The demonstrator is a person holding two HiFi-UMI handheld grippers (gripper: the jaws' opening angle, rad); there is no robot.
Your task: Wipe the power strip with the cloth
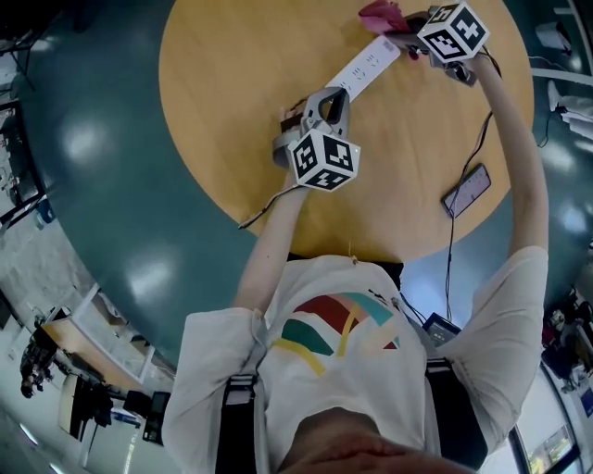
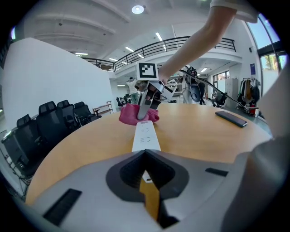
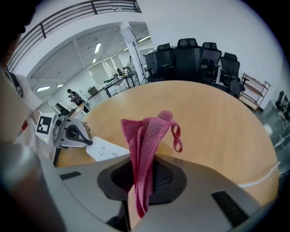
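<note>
A white power strip (image 1: pixel 363 67) lies at a slant on the round wooden table (image 1: pixel 232 83). My left gripper (image 1: pixel 324 100) is shut on its near end, and in the left gripper view the power strip (image 2: pixel 146 136) runs straight away from the closed jaws of the left gripper (image 2: pixel 145 156). At the strip's far end my right gripper (image 1: pixel 397 35) is shut on a pink cloth (image 1: pixel 380 16), which rests against that end. In the right gripper view the cloth (image 3: pixel 146 136) stands folded up out of the right gripper (image 3: pixel 144 174), with the strip (image 3: pixel 105 151) and the left gripper (image 3: pixel 68 133) behind it.
A dark phone (image 1: pixel 466 190) lies near the table's right edge, also seen as the phone (image 2: pixel 232 118) in the left gripper view. A thin black cable (image 1: pixel 451 250) hangs off the table's near edge. Black office chairs (image 2: pixel 54 113) stand round the table.
</note>
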